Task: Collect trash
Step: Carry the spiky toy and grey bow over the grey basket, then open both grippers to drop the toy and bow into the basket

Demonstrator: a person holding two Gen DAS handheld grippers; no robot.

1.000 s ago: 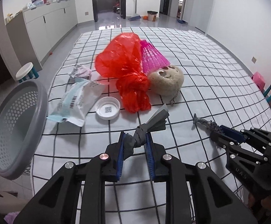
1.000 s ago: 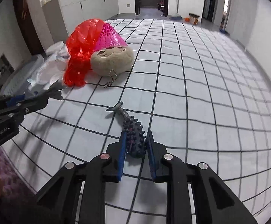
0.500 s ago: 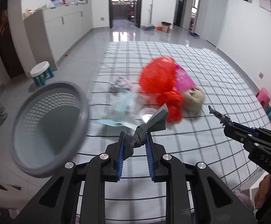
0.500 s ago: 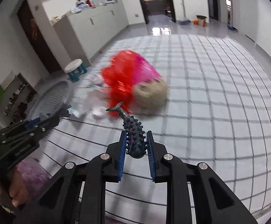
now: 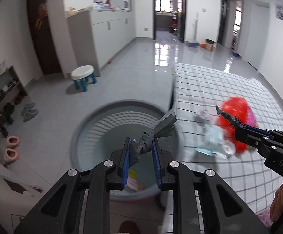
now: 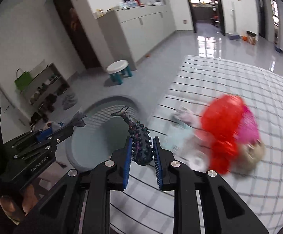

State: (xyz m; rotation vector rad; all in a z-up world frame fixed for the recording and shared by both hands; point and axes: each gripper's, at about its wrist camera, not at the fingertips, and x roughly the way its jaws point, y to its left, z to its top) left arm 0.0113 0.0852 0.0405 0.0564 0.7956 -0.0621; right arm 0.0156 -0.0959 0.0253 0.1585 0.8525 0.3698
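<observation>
My left gripper [image 5: 141,148] is shut on a knotted grey wrapper [image 5: 157,130] and holds it above the grey mesh basket [image 5: 94,124], which stands on the floor beside the checked mat. My right gripper [image 6: 142,150] is shut on a dark spiky fish-shaped toy [image 6: 139,140], near the basket [image 6: 102,105]. The toy also shows in the left wrist view [image 5: 229,118]. A red plastic bag [image 6: 221,122], a pink net [image 6: 248,126], a plush toy [image 6: 252,156], a pale blue packet [image 5: 211,138] and a white lid [image 6: 196,159] lie blurred on the mat.
The black-and-white checked mat [image 5: 219,81] covers the floor to the right. A white and teal stool [image 5: 83,76] stands beyond the basket. A shoe rack [image 5: 3,99] and slippers [image 5: 11,146] line the left wall. White cabinets [image 5: 110,33] stand behind.
Both grippers have swung left from the mat toward the basket, carrying the grey wrapper and the spiky toy. The basket now lies under the left gripper.
</observation>
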